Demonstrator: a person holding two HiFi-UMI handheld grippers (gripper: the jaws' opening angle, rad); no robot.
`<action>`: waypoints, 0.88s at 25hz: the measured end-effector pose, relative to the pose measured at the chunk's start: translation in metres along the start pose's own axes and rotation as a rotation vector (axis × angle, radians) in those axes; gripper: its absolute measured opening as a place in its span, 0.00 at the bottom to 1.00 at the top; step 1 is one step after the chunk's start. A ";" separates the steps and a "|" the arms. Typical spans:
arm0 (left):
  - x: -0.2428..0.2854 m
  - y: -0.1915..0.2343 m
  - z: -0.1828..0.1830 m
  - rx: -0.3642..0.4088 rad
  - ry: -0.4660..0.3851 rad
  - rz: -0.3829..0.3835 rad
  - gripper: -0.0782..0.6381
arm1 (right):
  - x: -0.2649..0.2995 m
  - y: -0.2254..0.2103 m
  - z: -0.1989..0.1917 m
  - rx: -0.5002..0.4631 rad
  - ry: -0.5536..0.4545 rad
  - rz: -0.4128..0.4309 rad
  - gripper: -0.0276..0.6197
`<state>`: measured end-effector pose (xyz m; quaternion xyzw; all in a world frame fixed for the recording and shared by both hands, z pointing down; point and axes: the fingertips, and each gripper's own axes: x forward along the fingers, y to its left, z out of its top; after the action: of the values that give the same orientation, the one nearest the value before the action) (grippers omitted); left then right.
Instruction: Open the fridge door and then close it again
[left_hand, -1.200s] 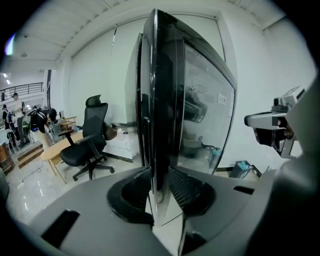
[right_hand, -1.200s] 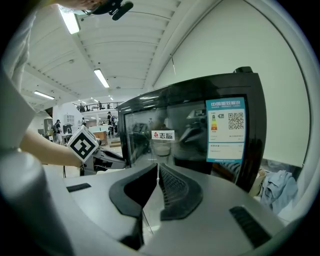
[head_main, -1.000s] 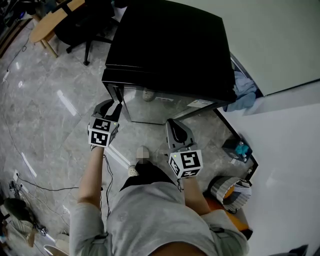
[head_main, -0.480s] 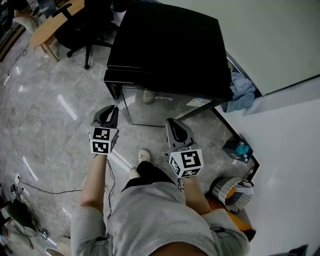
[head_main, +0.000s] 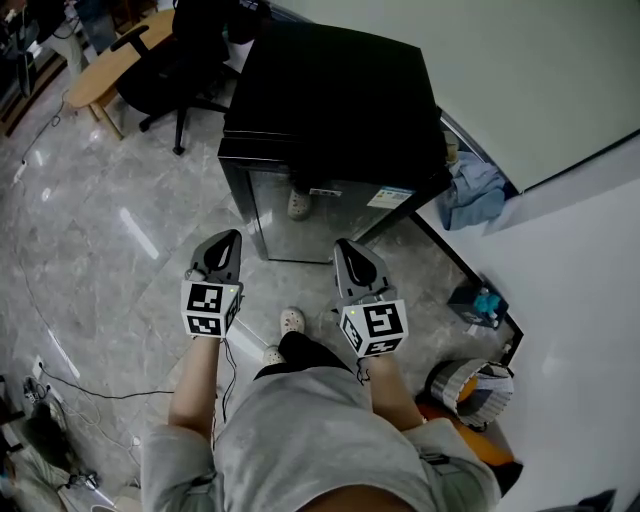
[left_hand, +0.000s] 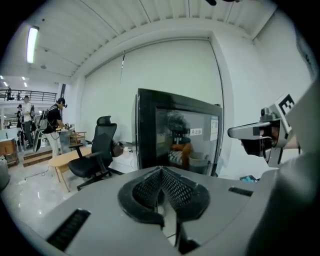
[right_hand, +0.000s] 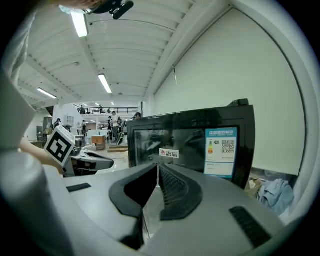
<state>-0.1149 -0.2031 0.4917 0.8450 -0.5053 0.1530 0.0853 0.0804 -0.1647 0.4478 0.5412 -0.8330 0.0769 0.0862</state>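
Note:
A small black fridge (head_main: 330, 100) stands on the floor ahead of me, its glass door (head_main: 320, 215) shut and facing me. My left gripper (head_main: 229, 238) hangs in the air short of the door's left edge, touching nothing. Its jaws have just been closing and now meet with nothing between them (left_hand: 161, 170). My right gripper (head_main: 343, 245) hovers before the middle of the door, also shut and empty (right_hand: 157, 166). The fridge (left_hand: 180, 135) fills the middle of the left gripper view. Its labelled door (right_hand: 190, 145) shows straight ahead in the right gripper view.
A black office chair (head_main: 175, 50) and a wooden table (head_main: 110, 65) stand at the far left. Blue cloth (head_main: 470, 190) lies right of the fridge by the white wall. A round basket (head_main: 465, 385) sits near my right side. Cables (head_main: 60, 370) trail over the floor at left.
My left gripper has come away from the door's left edge, back toward me and upward, and its jaws have shut. The right gripper has risen slightly.

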 end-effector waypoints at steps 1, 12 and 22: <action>-0.005 -0.004 0.005 0.001 -0.017 -0.004 0.13 | -0.004 0.000 0.002 -0.002 -0.006 -0.005 0.08; -0.065 -0.035 0.053 -0.019 -0.179 -0.024 0.13 | -0.048 0.008 0.031 -0.033 -0.074 -0.047 0.08; -0.123 -0.049 0.078 -0.007 -0.293 -0.005 0.13 | -0.087 0.030 0.055 -0.061 -0.141 -0.060 0.08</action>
<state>-0.1126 -0.1015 0.3761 0.8593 -0.5106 0.0261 0.0138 0.0845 -0.0879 0.3731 0.5671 -0.8223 0.0106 0.0459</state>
